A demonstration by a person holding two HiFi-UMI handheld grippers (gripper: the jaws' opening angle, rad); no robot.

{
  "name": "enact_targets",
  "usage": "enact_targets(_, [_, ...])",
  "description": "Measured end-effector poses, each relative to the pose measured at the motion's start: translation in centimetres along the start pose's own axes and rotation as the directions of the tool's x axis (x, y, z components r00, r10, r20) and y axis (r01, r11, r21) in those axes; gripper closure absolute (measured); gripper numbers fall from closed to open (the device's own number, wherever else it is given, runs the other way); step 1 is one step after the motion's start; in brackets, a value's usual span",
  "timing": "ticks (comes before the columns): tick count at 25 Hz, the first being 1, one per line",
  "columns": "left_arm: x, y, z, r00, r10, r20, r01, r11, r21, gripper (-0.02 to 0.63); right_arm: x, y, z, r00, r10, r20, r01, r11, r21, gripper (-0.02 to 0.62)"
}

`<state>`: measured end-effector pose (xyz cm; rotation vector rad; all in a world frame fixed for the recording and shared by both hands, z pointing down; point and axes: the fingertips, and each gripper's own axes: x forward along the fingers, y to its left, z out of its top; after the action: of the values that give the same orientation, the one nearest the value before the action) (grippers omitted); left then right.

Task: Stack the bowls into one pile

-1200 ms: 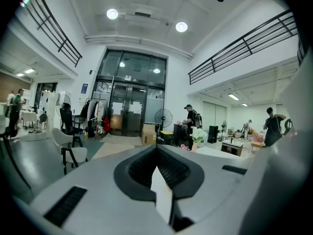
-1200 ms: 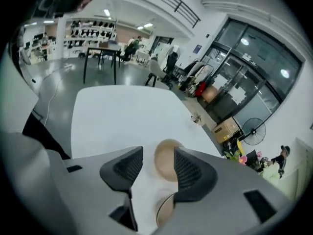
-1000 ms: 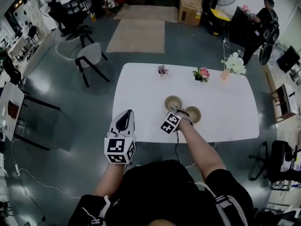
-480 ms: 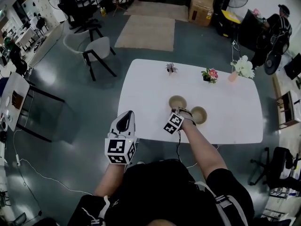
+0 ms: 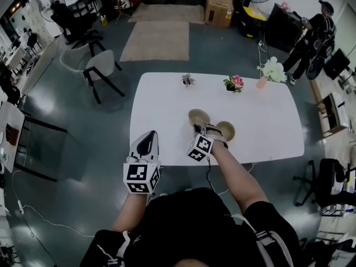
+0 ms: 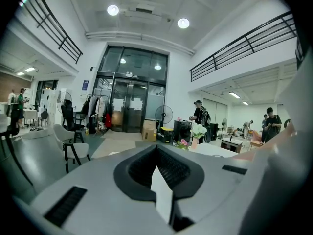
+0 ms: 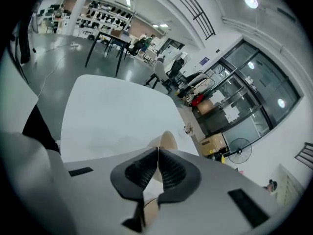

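Currently the right gripper (image 7: 157, 150) has its jaws pressed together on the thin rim of a tan bowl (image 7: 166, 140). The bowl's wall runs up between the dark pads, and its curved edge shows just beyond the jaw tips. More of the same tan wall shows below the jaws, close to the gripper body. From the head view, this bowl sits directly ahead of the jaws, over the middle of the white table (image 5: 267, 121), toward its near edge. The second bowl (image 5: 227, 130) rests on the table just to the right of those jaws, beside the person's forearm and apart from the pinched bowl. I cannot tell whether the gripped bowl touches the table.

The left gripper (image 6: 156, 148) has its jaws closed on each other with nothing between them. It is held by the table's near-left corner, well to the left of both bowls, pointing out across the room.

Far beyond the right jaws, three small flower pots (image 5: 233, 84) stand along the table's far edge. A person (image 5: 314, 26) stands off past the far right corner, and a chair (image 5: 92, 68) sits on the floor to the far left.
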<state>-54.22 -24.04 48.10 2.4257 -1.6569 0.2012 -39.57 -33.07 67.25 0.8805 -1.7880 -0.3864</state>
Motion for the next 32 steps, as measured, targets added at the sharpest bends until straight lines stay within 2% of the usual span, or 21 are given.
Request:
enact_targets(6, [1.8, -2.1, 0.2, 0.997, -0.076, -0.002, 0.076, 0.997, 0.007, 0.592, -2.9, -3.3, -1.9, 0.994, -0.108, -0.023, 0.108, 0.994, 0.001, 0.571])
enact_targets(10, [2.9, -3.9, 0.6, 0.991, -0.132, -0.004, 0.132, 0.991, 0.018, 0.592, -4.3, -4.6, -4.7, 0.983, -0.169, -0.076, 0.169, 0.986, -0.010, 0.572])
enact_targets(14, [4.0, -5.9, 0.5, 0.983, -0.184, -0.009, 0.184, 0.983, 0.028, 0.592, -4.7, -4.9, -8.6, 0.969, -0.198, -0.149, 0.198, 0.980, -0.012, 0.572])
enact_targets(21, [4.8, -8.3, -0.2, 0.971, -0.237, -0.030, 0.238, 0.970, 0.044, 0.592, -4.1, -2.5, -13.8, 0.957, -0.166, -0.239, 0.170, 0.985, 0.000, 0.572])
enact_targets(32, [4.5, -8.2, -1.0, 0.973, -0.223, -0.063, 0.226, 0.972, 0.056, 0.592, -2.2, 1.1, -15.6, 0.962, -0.074, -0.262, 0.093, 0.994, 0.061, 0.572])
